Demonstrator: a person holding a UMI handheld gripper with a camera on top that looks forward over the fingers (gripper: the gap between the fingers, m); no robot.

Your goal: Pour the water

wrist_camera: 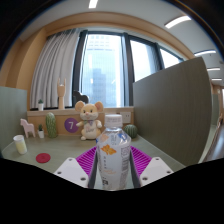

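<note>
Gripper (113, 166) clamped on water bottle (113, 152) mid-body; thin plastic, likely slippery, squashy; hold firm, not crushing.

Clear, white-capped water bottle (113, 152) upright between the claw's (113, 166) pads.

Lower centre of frame: bottle (113, 155), upright between the two fingers of the gripper (112, 168), one finger at each side. Centre, beyond the bottle: stuffed toy (90, 118), seated on the table (60, 150). Left of toy: round sign (71, 125), then cactus figure (51, 124). Lower left: cup (20, 143); flat disc (43, 157) to its right. Right half: partition panel (175, 110). Upper centre, behind all: window (103, 70), curtain (55, 65) at its left.
</note>
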